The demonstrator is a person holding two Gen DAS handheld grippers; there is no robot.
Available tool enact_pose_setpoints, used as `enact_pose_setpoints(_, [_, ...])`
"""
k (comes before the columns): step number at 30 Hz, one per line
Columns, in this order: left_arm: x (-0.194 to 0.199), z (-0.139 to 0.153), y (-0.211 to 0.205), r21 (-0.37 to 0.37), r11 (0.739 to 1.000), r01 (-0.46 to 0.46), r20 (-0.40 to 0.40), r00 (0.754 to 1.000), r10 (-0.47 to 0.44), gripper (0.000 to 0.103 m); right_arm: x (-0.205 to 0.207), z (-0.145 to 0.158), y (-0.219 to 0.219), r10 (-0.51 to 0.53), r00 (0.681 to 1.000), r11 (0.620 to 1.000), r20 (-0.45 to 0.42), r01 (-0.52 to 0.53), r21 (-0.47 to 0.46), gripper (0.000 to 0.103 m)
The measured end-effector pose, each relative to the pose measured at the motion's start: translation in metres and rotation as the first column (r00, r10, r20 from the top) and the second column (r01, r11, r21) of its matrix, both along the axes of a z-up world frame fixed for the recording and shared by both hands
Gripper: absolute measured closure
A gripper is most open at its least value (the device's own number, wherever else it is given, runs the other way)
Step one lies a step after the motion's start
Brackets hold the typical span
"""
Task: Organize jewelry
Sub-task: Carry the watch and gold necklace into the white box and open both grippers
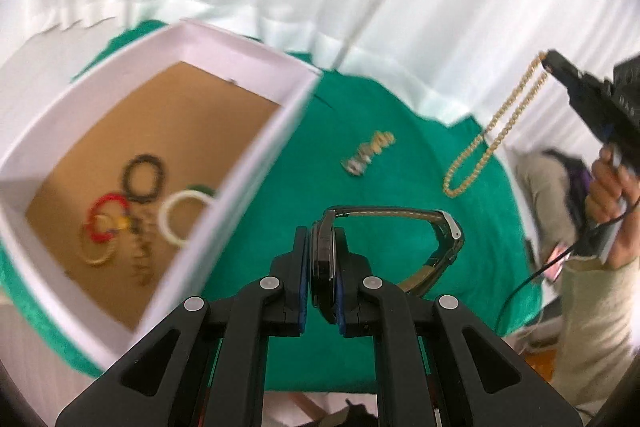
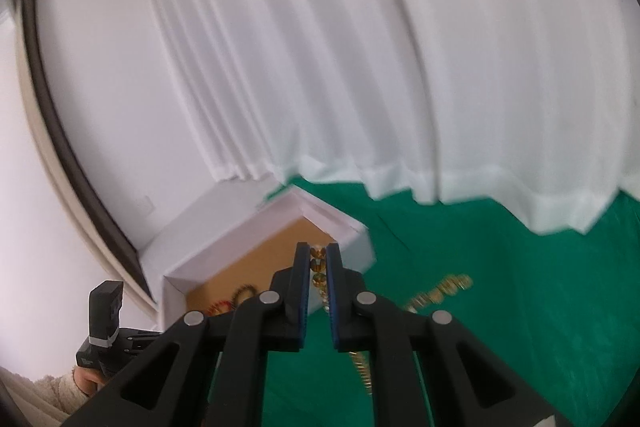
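Observation:
My left gripper (image 1: 323,239) is shut on a wristwatch (image 1: 325,259) with a tan strap (image 1: 436,251), held above the green cloth (image 1: 360,107), right of the white box (image 1: 240,39). The box has a brown floor and holds several bangles and bracelets (image 1: 140,203). My right gripper (image 2: 319,259) is shut on a gold bead necklace (image 2: 318,263); in the left wrist view the necklace (image 1: 492,139) hangs in a long loop from that gripper (image 1: 550,61) at the far right. The box (image 2: 224,239) lies beyond my right gripper.
A small gold and silver bracelet (image 1: 368,153) lies on the cloth between the box and the hanging necklace; it also shows in the right wrist view (image 2: 440,291). White curtains (image 2: 400,47) hang behind the table. A person's clothes and a cable (image 1: 520,291) are at the right.

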State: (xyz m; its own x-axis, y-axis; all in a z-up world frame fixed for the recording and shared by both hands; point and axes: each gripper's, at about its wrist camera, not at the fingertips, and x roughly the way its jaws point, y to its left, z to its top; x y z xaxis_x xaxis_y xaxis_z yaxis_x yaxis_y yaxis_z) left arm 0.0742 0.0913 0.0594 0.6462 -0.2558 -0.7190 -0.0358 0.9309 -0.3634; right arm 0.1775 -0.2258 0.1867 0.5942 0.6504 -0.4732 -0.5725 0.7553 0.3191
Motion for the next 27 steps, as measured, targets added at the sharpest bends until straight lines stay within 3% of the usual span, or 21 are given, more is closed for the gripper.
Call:
enact_pose_setpoints(6, [-0.009, 0.010, 0.072, 0.070, 0.981, -0.182, 0.021, 0.983, 0.181, 0.094, 0.004, 0.033, 0.076, 0.101, 0.993, 0.995, 0.063, -0.103, 0.016, 0.095])
enact_pose_setpoints(12, [0.008, -0.036, 0.110, 0.144, 0.953, -0.268, -0.035, 0.961, 0.276, 0.094, 0.028, 0.024, 0.153, 0.153, 0.987, 0.987, 0.047, -0.155, 0.046, 0.095])
enact_pose_setpoints(15, [0.018, -0.064, 0.120, 0.165, 0.946, -0.278, -0.071, 0.954, 0.292, 0.094, 0.044, 0.000, 0.183, 0.155, 0.988, 0.987, 0.013, -0.155, 0.049, 0.095])
enact_pose_setpoints(20, [0.033, -0.100, 0.128, 0.178, 0.943, -0.282, -0.129, 0.943, 0.306, 0.095, 0.067, -0.067, 0.236, 0.170, 0.980, 0.985, -0.101, -0.171, -0.007, 0.095])
enact_pose_setpoints(26, [0.032, -0.114, 0.131, 0.193, 0.941, -0.278, -0.153, 0.939, 0.309, 0.092, 0.067, -0.151, 0.285, 0.176, 0.954, 0.959, -0.243, -0.222, -0.175, 0.093])
enact_pose_setpoints(27, [0.031, -0.113, 0.131, 0.195, 0.939, -0.282, -0.150, 0.938, 0.313, 0.088, 0.065, -0.158, 0.288, 0.168, 0.954, 0.955, -0.250, -0.220, -0.198, 0.092])
